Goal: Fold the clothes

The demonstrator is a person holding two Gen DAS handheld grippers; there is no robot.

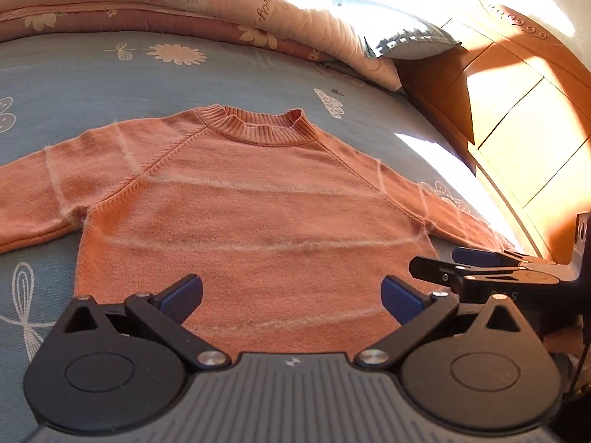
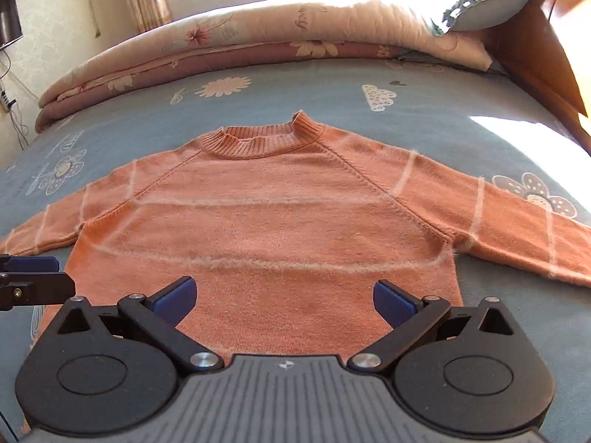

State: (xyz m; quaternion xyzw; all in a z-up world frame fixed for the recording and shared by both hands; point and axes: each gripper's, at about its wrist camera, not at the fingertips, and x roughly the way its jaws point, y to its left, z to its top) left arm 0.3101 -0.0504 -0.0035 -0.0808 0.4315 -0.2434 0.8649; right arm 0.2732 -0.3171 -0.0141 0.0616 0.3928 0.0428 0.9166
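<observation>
both claws spread above an orange sweater laid flat on the bed

nearest to us in the left wrist view is our left claw [image 1: 291, 295], its two blue-padded fingers [image 1: 183, 293] spread wide with nothing between them. it hovers over the bottom part of the orange sweater [image 1: 255, 206]. just to its right we see our right claw [image 1: 458, 262] from the side; from there it looks spread too.

in the right wrist view our right claw [image 2: 284, 299] is likewise spread and empty, its blue pads [image 2: 393, 302] apart over the sweater's [image 2: 273, 221] lower body. our left claw [image 2: 29, 277] shows at the far left edge of that view, beside the sweater's side.

ahead of both claws the sweater lies flat and face up on the blue bed sheet [image 1: 92, 85], collar pointing away from us, both sleeves stretched out to left and right. pale fuzzy stripes cross its body and sleeves. we cannot tell whether either claw touches the knit.

beyond the collar, well ahead of the claws, a folded floral quilt [image 2: 229, 37] lies along the far side of the bed, with a pillow [image 2: 476, 3] resting on its right end. a wooden headboard [image 1: 517, 110] stands to the right of the claws, lit by sun.
</observation>
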